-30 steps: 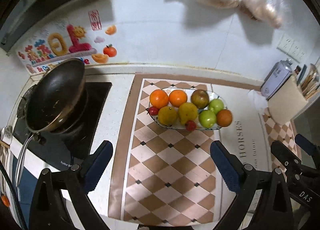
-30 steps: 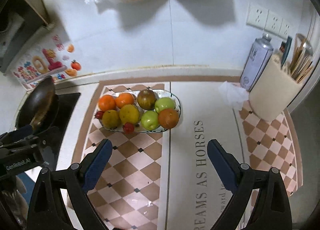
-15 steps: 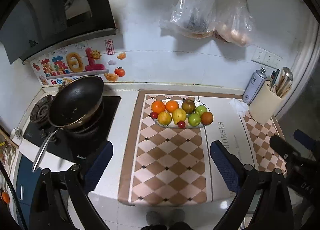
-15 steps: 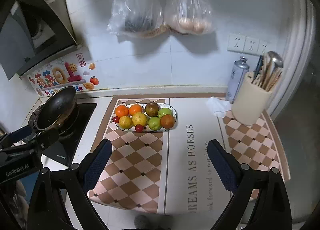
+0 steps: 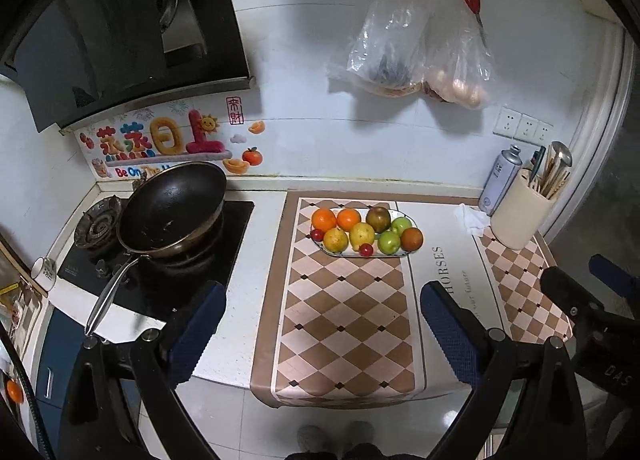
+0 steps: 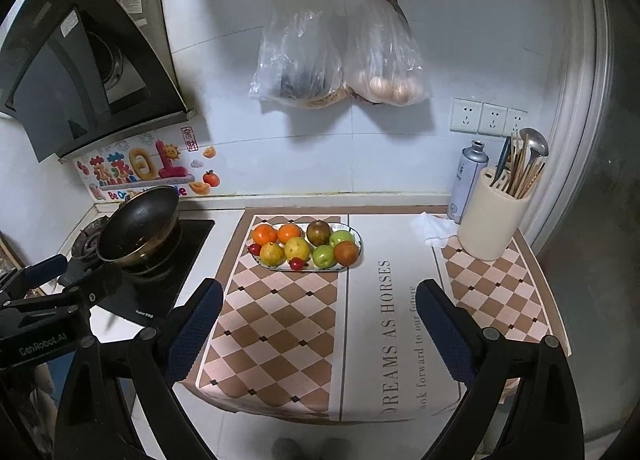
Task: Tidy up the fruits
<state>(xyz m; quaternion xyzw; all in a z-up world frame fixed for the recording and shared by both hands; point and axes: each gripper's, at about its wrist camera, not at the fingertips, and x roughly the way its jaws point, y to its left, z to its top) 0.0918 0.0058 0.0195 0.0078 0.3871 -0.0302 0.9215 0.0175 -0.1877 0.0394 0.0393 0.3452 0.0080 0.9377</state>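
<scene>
An oval plate [image 5: 412, 223] [image 6: 357, 237] sits on the checkered mat at the back of the counter. It holds several fruits: oranges [image 5: 324, 219] [image 6: 264, 235], yellow fruits [image 5: 362, 234] [image 6: 297, 248], green apples [image 5: 389, 242] [image 6: 323, 256], a brown fruit [image 5: 378, 218] [image 6: 318, 231] and small red ones [image 5: 366, 249] [image 6: 296, 263]. My left gripper [image 5: 322, 322] and right gripper [image 6: 318, 320] are both open and empty. They are held back from the counter's front edge, far from the plate.
A black pan [image 5: 172, 214] [image 6: 138, 226] sits on the stove at the left. A cream utensil holder [image 5: 520, 216] [image 6: 494, 222], a spray can [image 6: 466, 180] and a white cloth [image 6: 432, 228] stand at the right. Two plastic bags [image 6: 340, 60] hang on the wall.
Both grippers have pulled back and up from the counter, so the plate looks smaller and farther. The fruits have not moved.
</scene>
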